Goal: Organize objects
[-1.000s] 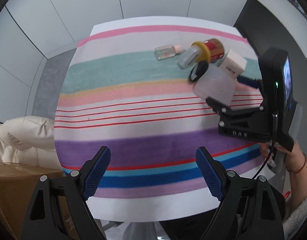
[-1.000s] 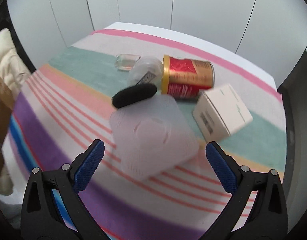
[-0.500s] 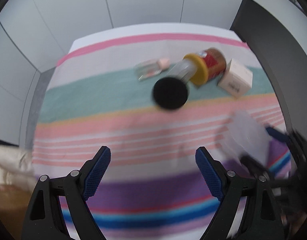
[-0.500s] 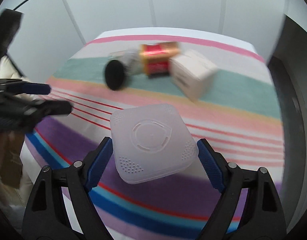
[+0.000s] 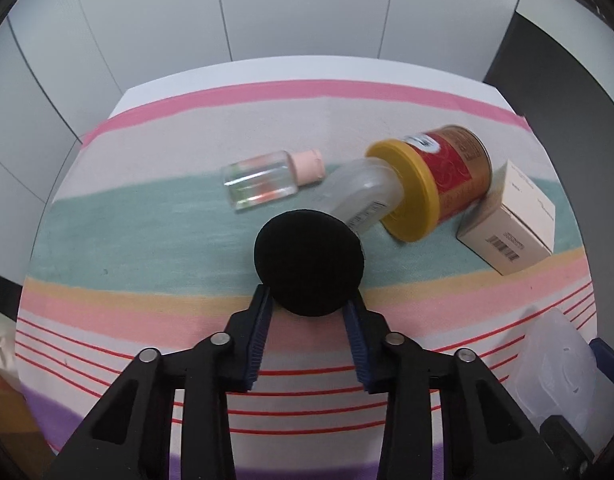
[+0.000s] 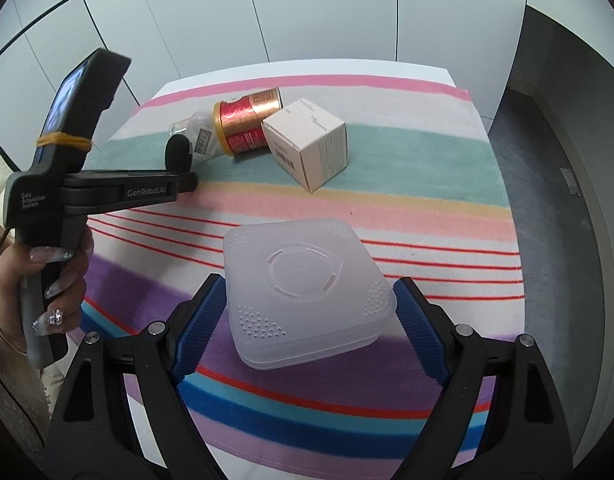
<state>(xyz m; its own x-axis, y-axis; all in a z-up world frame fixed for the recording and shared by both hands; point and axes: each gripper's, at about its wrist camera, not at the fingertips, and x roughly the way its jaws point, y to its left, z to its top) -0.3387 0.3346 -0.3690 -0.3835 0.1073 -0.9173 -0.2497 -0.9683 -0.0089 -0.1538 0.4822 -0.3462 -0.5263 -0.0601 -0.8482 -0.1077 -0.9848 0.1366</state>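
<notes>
Black round cap (image 5: 309, 262) pinched between left gripper (image 5: 309, 312) pads. Translucent square box (image 6: 307, 292) clamped by right gripper (image 6: 309, 312), resting on striped cloth (image 6: 427, 216).

Frosted bottle (image 5: 359, 196) neck behind black sponge (image 5: 309, 262); box labels unreadable.

Your left tool (image 5: 309, 312) and right tool (image 6: 309, 312) share black angular arms with silver screws and ribbed blue pads (image 6: 199, 326). Your left hand (image 6: 47, 280) shows long glittery nails; the handle reads "Data Acquisition System", a yellow band around its screen
</notes>
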